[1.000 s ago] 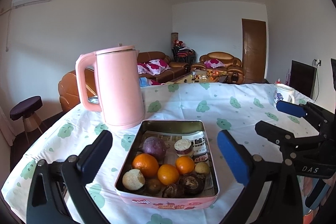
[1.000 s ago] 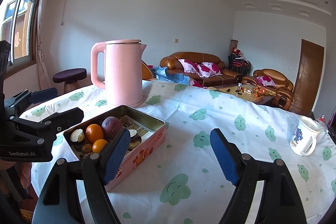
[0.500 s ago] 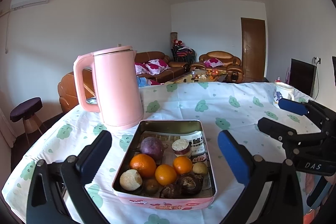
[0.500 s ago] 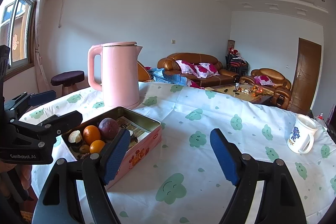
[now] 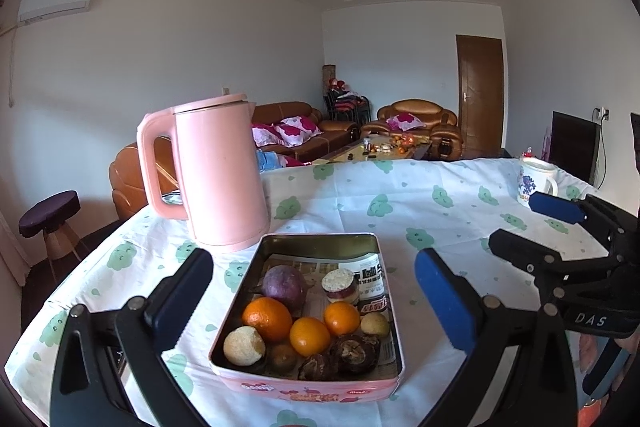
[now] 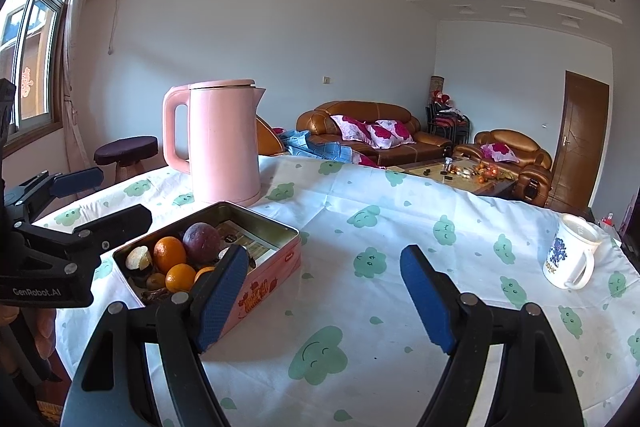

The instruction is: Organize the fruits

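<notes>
Left gripper (image 5: 314,297) spread wide, holding nothing, just near the tin (image 5: 384,311) of fruits (image 5: 309,335). Right gripper (image 6: 324,291) spread wide too, over bare cloth (image 6: 360,327), tin to its left.

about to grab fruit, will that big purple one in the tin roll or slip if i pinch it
The purple fruit looks round and smooth-skinned, so it may slip from the pads. Lifted out, it would probably roll on the table. In the tin the neighbouring oranges likely steady it.
</notes>
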`<state>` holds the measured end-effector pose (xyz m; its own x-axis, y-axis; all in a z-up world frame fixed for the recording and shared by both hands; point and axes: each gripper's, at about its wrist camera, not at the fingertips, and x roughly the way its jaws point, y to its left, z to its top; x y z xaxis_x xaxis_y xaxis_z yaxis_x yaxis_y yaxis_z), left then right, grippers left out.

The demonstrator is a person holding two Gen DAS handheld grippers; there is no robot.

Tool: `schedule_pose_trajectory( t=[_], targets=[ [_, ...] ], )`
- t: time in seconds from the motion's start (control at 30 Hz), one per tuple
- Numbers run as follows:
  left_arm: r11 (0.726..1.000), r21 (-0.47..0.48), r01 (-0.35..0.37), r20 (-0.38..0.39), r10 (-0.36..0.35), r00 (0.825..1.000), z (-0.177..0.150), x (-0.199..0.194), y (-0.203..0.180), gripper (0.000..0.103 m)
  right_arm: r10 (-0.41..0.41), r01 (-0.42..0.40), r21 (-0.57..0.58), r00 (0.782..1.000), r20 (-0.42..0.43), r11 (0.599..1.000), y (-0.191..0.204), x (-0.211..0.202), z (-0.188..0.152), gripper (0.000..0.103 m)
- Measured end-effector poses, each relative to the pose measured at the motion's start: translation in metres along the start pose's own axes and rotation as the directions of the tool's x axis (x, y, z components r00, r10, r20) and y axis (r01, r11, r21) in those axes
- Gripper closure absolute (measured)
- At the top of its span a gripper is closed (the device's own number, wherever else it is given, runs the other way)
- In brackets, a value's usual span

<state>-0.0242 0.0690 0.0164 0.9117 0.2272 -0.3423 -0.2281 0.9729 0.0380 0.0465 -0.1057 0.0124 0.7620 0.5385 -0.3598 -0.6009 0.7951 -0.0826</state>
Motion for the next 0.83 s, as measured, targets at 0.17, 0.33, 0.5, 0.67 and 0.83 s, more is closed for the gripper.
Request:
schedule_pose_trajectory(
  t=[0.17, 0.33, 0.5, 0.67, 0.83],
  targets=[
    [1.000, -0.003, 0.003, -0.002, -0.003, 1.000, 0.0009, -0.0001, -0.0005, 0.000, -0.013, 0.013, -0.004, 1.000, 0.009, 1.000, -0.0014, -0.0024, -0.0002, 0.023],
    [1.000, -0.007, 0.008, 0.003, -0.008, 1.000, 0.0019, -0.0014, -0.0010, 0.000, -0.017, 0.017, -0.007, 1.000, 0.012, 1.000, -0.0023, -0.0037, -0.0010, 0.023],
    [1.000, -0.015, 0.010, -0.003, -0.010, 1.000, 0.0021, -0.0007, -0.0013, 0.000, -0.017, 0.017, -0.007, 1.000, 0.003, 1.000, -0.0030, -0.0017, -0.0041, 0.023],
    [1.000, -0.009, 0.009, -0.013, -0.009, 1.000, 0.0012, 0.0006, -0.0029, 0.000, -0.015, 0.015, -0.005, 1.000, -0.001, 1.000, -0.0042, -0.0007, -0.0061, 0.023],
    [1.000, -0.006, 0.012, -0.022, -0.012, 1.000, -0.0014, 0.0036, -0.0041, 0.000, -0.017, 0.017, -0.006, 1.000, -0.005, 1.000, -0.0055, 0.0002, -0.0072, 0.023]
  ],
)
